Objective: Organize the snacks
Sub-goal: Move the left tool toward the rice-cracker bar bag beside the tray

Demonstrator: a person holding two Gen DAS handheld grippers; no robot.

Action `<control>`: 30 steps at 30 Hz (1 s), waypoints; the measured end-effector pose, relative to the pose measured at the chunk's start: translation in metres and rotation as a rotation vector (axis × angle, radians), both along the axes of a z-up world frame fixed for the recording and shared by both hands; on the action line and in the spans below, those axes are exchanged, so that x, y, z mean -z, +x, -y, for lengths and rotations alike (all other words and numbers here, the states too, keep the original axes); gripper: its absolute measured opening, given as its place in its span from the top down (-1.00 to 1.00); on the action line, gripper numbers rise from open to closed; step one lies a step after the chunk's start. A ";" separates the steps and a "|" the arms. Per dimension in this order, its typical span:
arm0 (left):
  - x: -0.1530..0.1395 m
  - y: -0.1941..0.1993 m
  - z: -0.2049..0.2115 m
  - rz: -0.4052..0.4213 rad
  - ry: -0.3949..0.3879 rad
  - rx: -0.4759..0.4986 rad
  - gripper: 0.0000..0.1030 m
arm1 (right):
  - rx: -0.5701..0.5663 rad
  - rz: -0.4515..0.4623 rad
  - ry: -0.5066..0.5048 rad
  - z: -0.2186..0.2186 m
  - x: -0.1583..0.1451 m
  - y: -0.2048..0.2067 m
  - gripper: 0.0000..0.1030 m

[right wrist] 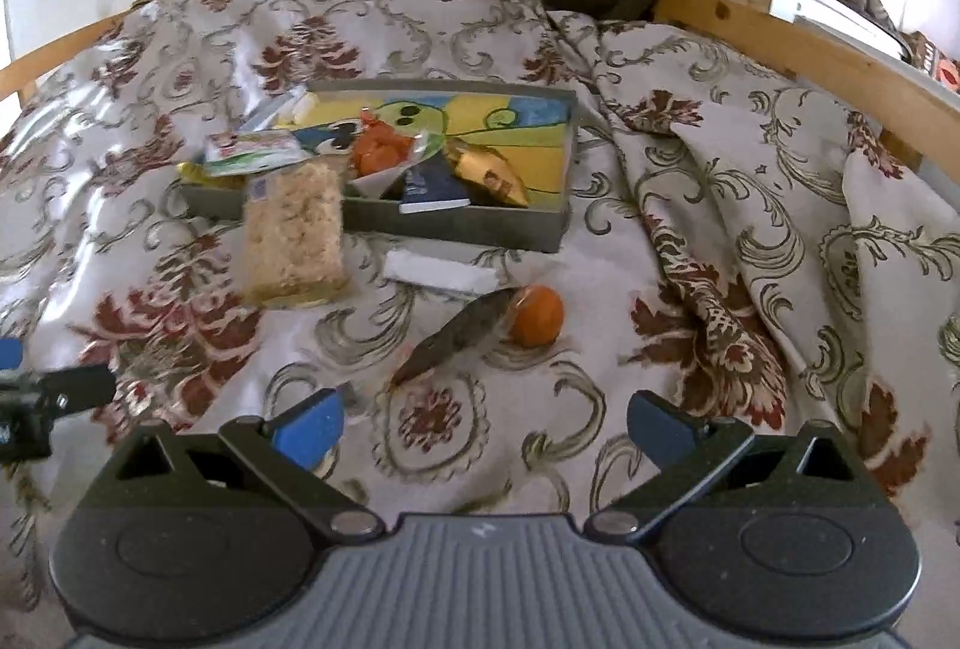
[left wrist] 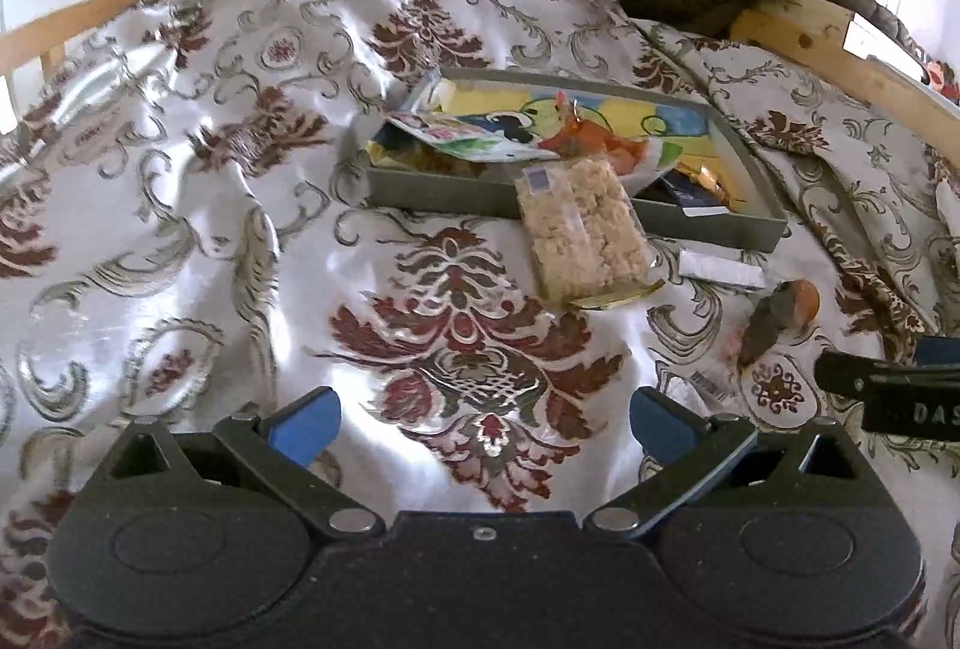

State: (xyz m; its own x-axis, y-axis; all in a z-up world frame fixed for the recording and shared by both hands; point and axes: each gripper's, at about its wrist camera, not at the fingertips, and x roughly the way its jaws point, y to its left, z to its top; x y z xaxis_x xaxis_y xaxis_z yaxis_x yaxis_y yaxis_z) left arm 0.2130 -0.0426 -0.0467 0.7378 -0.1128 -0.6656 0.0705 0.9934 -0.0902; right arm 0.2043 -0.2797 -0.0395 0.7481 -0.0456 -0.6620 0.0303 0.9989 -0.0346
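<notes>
Grippers (left wrist: 480,424) (right wrist: 483,424) agape above bedspread (right wrist: 600,289)

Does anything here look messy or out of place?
Yes. The clear pack of puffed rice bars leans half over the grey tray's front wall instead of lying inside. A white bar and an orange-tipped wrapped snack lie loose on the bedspread.

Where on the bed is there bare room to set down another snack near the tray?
The bedspread lies bare right of the orange, up to the folded ridge of cover. Left of the rice crisp pack, open cloth runs wide. The tray has bare bottom at its far right. Crowded: the tray's left half and the strip holding the white bar.
</notes>
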 end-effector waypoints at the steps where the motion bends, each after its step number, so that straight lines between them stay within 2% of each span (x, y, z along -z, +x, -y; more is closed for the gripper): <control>1: 0.002 0.002 -0.001 0.000 -0.019 -0.001 -0.99 | 0.004 -0.001 0.010 0.001 0.002 0.003 -1.00; 5: 0.006 0.008 -0.001 0.022 -0.067 0.006 -0.99 | 0.009 -0.011 0.079 0.006 0.009 0.012 -1.00; 10: 0.014 0.023 0.005 0.020 -0.020 0.007 -0.98 | -0.045 -0.047 0.193 0.006 0.016 0.022 -1.00; 17: 0.015 0.042 0.010 0.060 -0.050 0.063 -0.99 | -0.035 -0.073 0.217 0.006 0.025 0.034 -1.00; 20: 0.015 0.054 0.017 0.082 -0.038 0.092 -0.98 | -0.009 -0.110 0.243 0.008 0.032 0.041 -1.00; 25: 0.018 0.079 0.026 0.117 -0.011 0.119 -0.99 | 0.024 -0.121 0.252 0.011 0.036 0.045 -0.99; 30: 0.025 0.101 0.027 0.143 -0.065 0.131 -0.99 | 0.038 -0.102 0.288 0.012 0.038 0.046 -0.99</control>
State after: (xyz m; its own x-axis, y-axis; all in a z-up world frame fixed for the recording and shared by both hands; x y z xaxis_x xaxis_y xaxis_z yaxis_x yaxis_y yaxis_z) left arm 0.3137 -0.0693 -0.0714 0.8003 -0.2534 -0.5435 0.2157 0.9673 -0.1335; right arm 0.2506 -0.2917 -0.0778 0.6784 0.1279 -0.7234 0.0788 0.9664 0.2448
